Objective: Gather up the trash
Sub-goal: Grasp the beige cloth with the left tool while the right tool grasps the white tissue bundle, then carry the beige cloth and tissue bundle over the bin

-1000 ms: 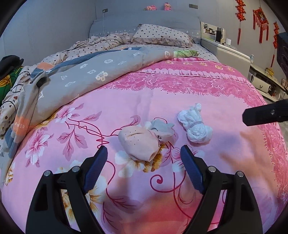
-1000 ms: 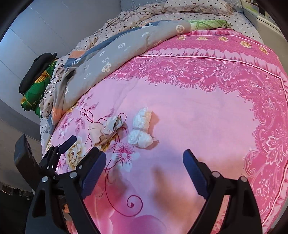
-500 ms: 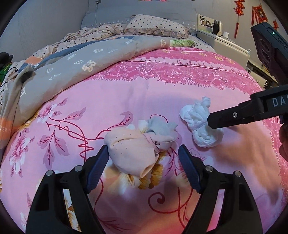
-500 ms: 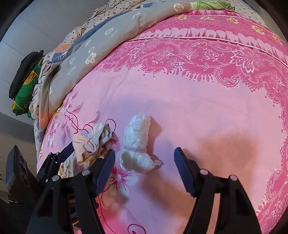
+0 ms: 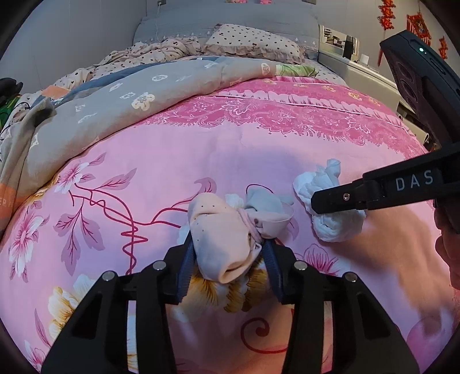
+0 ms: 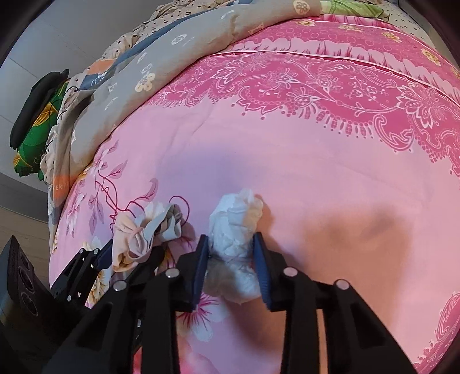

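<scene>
The left tongs (image 5: 227,259) are pinching a peach-coloured bundle of cloth (image 5: 221,238) that is lying on the pink flowered bedspread (image 5: 172,161); their blue pads are pressing on both of its sides, having just been closing in on it. A grey piece is knotted to the bundle's far end, sticking out beyond the tips.

Just beside it, to the right, the right tongs (image 6: 231,253) are squeezing a crumpled white wad (image 6: 233,230), the pads sitting tight against its waist; they too have just been closing around it. The wad is resting on the bedspread, with its twisted top poking out past the tips. From the left wrist view the right tongs (image 5: 316,201) are reaching in from the right edge, and white capitals reading "DAS" are showing on the black arm, the rest of the word running out of the picture. A person's fingers (image 5: 448,253) are showing at the right edge below that arm.

Along the left side a grey quilt (image 5: 129,103) printed with pale flowers and monogram marks is lying bunched up; on its orange band I can read only a few broken letters. A dotted pillow (image 5: 247,40) is sitting at the head of the bed, and red hanging ornaments (image 5: 417,23) are on the wall; their characters are too small to read
</scene>
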`<state>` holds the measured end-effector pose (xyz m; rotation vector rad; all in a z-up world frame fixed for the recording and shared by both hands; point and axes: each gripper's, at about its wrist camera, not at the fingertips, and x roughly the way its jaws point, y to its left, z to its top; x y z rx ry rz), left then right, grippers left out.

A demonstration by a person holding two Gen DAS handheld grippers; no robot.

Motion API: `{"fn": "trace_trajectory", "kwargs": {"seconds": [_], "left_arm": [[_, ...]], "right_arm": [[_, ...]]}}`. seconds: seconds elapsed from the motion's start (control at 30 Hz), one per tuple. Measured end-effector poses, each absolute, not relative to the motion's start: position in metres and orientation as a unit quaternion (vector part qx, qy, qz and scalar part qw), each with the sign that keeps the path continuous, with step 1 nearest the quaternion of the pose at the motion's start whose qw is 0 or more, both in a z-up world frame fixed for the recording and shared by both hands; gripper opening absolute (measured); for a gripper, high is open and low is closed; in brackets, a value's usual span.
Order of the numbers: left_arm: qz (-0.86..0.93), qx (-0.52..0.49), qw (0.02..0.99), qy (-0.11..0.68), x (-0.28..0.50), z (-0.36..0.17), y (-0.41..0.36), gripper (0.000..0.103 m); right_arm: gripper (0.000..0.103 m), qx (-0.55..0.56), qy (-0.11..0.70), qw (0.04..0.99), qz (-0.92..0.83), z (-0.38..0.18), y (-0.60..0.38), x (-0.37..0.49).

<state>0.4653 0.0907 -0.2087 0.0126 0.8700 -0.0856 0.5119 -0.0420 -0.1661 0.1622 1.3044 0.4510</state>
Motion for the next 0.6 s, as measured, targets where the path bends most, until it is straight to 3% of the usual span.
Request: {"fn": "trace_trajectory", "kwargs": {"seconds": [0.6], "left_arm": [[-0.048,0.006,0.918,0.394,0.428,-0.158,0.077,0.037]], "right_arm": [[0.024,0.103,0.557,0.798,0.203,-0.106,-0.092,0.47]]}}
